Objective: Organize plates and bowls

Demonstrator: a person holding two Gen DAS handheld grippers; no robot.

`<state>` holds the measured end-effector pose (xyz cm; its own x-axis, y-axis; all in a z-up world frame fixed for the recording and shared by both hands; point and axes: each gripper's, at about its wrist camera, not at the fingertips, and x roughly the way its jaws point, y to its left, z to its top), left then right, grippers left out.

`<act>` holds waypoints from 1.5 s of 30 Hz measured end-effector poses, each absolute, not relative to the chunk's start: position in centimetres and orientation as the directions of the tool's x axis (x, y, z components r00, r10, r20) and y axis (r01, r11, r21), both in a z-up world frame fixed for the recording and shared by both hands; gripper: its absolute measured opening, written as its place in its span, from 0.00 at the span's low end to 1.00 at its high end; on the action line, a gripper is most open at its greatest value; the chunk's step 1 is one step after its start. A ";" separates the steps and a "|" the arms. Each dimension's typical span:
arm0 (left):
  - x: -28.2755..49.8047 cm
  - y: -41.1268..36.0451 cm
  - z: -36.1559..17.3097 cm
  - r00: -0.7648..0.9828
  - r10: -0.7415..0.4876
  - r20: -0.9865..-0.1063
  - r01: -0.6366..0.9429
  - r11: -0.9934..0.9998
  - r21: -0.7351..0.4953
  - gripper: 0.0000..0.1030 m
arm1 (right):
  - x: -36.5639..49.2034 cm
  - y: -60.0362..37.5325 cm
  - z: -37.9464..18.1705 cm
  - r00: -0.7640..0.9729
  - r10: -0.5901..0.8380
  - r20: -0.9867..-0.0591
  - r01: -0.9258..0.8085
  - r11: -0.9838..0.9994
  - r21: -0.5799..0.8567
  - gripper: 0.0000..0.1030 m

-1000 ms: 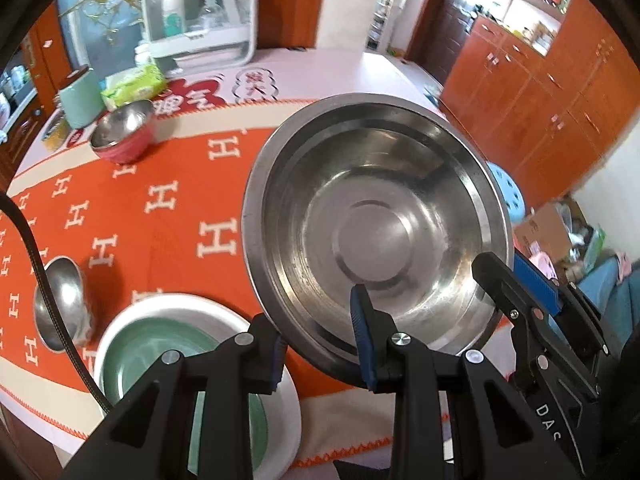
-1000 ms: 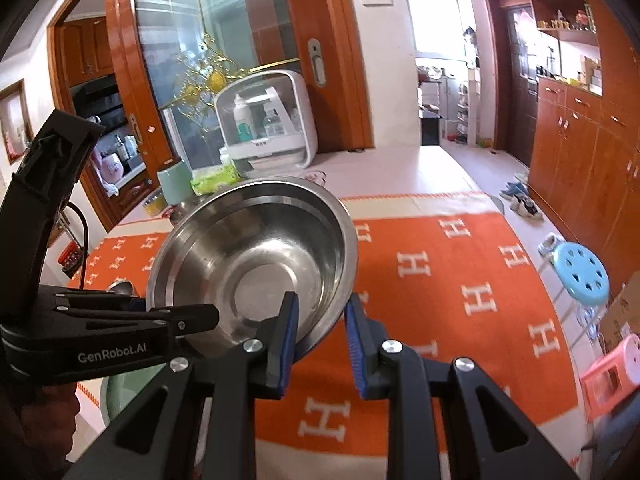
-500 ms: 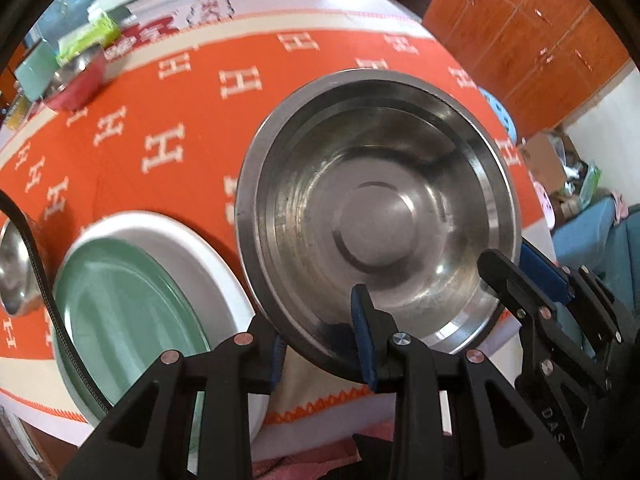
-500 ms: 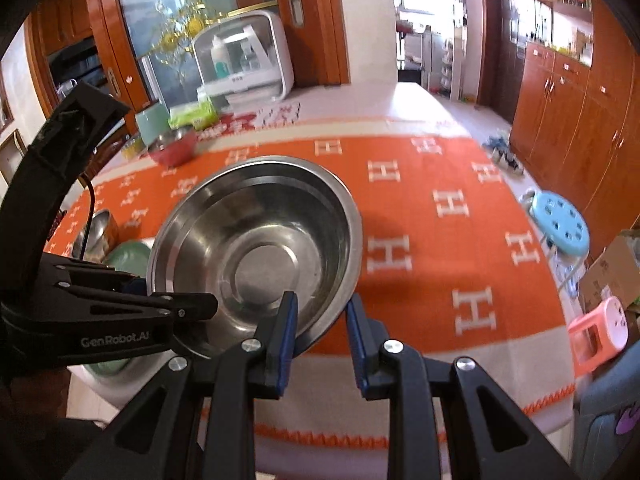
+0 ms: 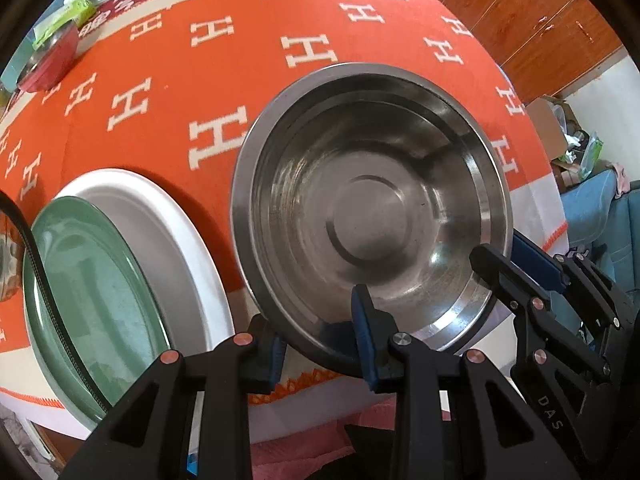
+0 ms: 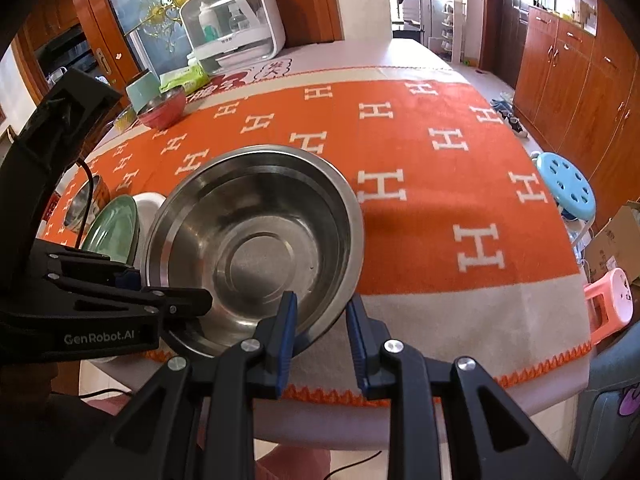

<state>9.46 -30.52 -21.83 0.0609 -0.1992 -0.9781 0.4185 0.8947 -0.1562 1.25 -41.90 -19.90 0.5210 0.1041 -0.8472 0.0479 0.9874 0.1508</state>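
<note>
Left claw (image 5: 322, 344) pinches the near rim of the steel bowl (image 5: 372, 216), pointing steeply down; right claw (image 6: 320, 332) clamps the same rim further right, bowl low over the worktop's (image 6: 460, 312) near edge beside the green plate (image 5: 84, 292)

1. The left gripper (image 5: 322, 350) is showing matte black angular arms with triangular cut-outs, tipped by blue pads (image 5: 363, 336).
2. Copper-coloured round screws are dotting its arms, with one silver screw on the right-hand finger's joint.
3. A black ribbed cable (image 5: 48, 304) is curving away to its left.
4. The right gripper (image 6: 320, 340) is wearing the same black frame, blue pads and silver screws.
5. White lettering "GenRobot.AI" is reading along the left gripper's body; "DAS" is showing on the right gripper's side.
</note>
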 end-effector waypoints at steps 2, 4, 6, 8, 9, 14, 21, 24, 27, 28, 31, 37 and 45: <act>9.5 -30.6 -22.1 0.049 -0.196 -0.979 0.420 0.894 -0.158 0.28 | 1.2 -42.1 -20.1 0.514 0.110 -0.851 0.045 0.987 0.155 0.24; 9.6 -30.7 -22.2 0.045 -0.196 -0.980 0.420 0.893 -0.159 0.29 | 1.2 -42.3 -20.1 0.508 0.119 -0.853 0.042 0.986 0.163 0.25; 9.4 -30.7 -22.1 0.045 -0.195 -0.980 0.424 0.892 -0.157 0.29 | 1.3 -42.4 -20.1 0.502 0.124 -0.856 0.038 0.985 0.165 0.25; 9.4 -30.9 -22.0 0.054 -0.183 -0.982 0.432 0.891 -0.142 0.31 | 1.3 -42.5 -20.0 0.500 0.126 -0.857 0.031 0.986 0.163 0.25; 9.4 -30.9 -21.9 0.064 -0.172 -0.983 0.437 0.890 -0.127 0.32 | 1.4 -42.6 -20.0 0.500 0.123 -0.857 0.029 0.987 0.159 0.25; 9.2 -30.8 -20.5 0.117 -0.178 -0.977 0.456 0.883 -0.106 0.38 | 1.7 -43.4 -19.7 0.506 0.121 -0.854 0.030 0.987 0.158 0.25; 8.9 -30.4 -18.2 0.176 -0.195 -0.965 0.472 0.877 -0.091 0.47 | 2.7 -44.2 -18.4 0.545 0.095 -0.833 0.038 0.990 0.137 0.25; 8.7 -29.9 -17.4 0.202 -0.206 -0.958 0.463 0.882 -0.092 0.50 | 3.7 -44.1 -18.1 0.553 0.090 -0.829 0.030 0.991 0.128 0.25; 8.7 -28.5 -16.8 0.228 -0.208 -0.951 0.425 0.900 -0.095 0.52 | 5.0 -43.8 -17.6 0.559 0.104 -0.822 0.006 0.992 0.129 0.26; 8.7 -28.0 -16.7 0.234 -0.207 -0.950 0.413 0.906 -0.096 0.52 | 5.4 -43.7 -17.4 0.567 0.105 -0.817 -0.003 0.992 0.125 0.28; 9.1 -25.8 -16.0 0.263 -0.209 -0.942 0.360 0.927 -0.105 0.53 | 6.5 -43.1 -16.3 0.593 0.100 -0.799 -0.027 0.994 0.105 0.38; 10.0 -20.8 -14.4 0.310 -0.212 -0.927 0.260 0.956 -0.132 0.55 | 8.8 -41.2 -14.3 0.624 0.107 -0.774 -0.036 0.993 0.108 0.45; 11.4 -12.5 -11.7 0.382 -0.182 -0.906 0.154 0.979 -0.131 0.63 | 11.1 -36.4 -12.1 0.637 0.163 -0.753 -0.083 0.986 0.143 0.50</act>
<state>11.38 -12.50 -11.66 0.3815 -0.1815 -0.9064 0.1543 0.9793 -0.1312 11.06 -36.36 -12.09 0.6370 0.1627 -0.7535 -0.0829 0.9863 0.1428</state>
